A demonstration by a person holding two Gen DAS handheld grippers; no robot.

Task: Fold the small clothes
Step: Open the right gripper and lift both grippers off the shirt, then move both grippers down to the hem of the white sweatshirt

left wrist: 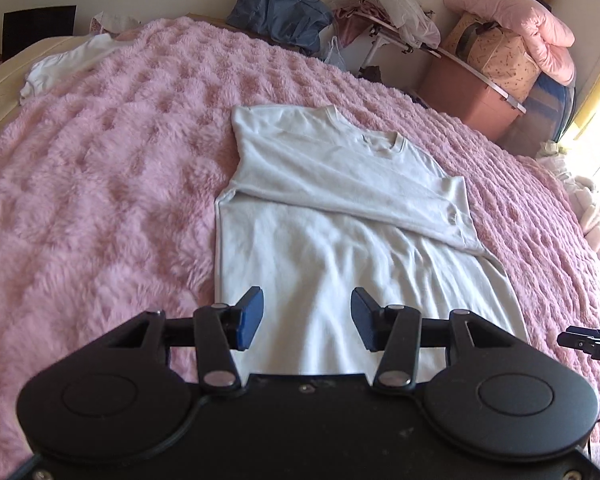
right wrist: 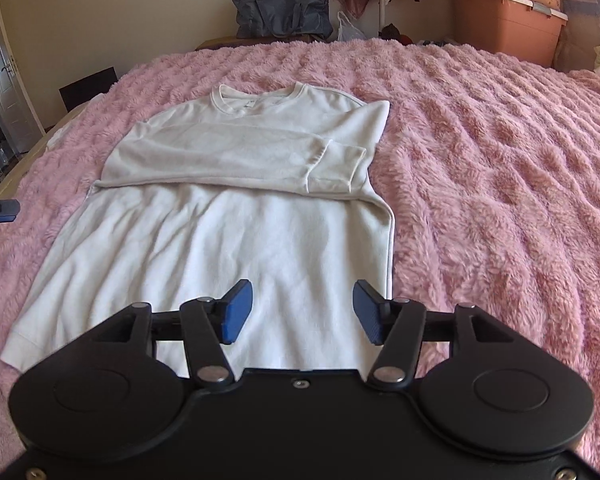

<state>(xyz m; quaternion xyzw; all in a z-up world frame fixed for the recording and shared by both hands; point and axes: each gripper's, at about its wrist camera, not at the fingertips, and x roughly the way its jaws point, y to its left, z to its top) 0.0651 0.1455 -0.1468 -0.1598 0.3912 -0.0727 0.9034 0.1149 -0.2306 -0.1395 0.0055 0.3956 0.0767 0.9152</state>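
Observation:
A white long-sleeved shirt (left wrist: 340, 216) lies flat on the pink fluffy blanket (left wrist: 100, 184), collar away from me, both sleeves folded across the chest. It also shows in the right wrist view (right wrist: 236, 208). My left gripper (left wrist: 307, 316) is open and empty above the shirt's bottom hem, near its left side. My right gripper (right wrist: 302, 308) is open and empty above the hem near the shirt's right edge. The cuff of the top sleeve (right wrist: 336, 168) lies at the shirt's right side.
A second white garment (left wrist: 68, 64) lies at the far left of the bed. Beyond the bed stand a blue bag (right wrist: 280, 12), a pink storage bin (right wrist: 504, 20), a small folding table (left wrist: 404, 36) and pink bedding (left wrist: 516, 24). The blanket (right wrist: 500, 160) spreads wide to the right.

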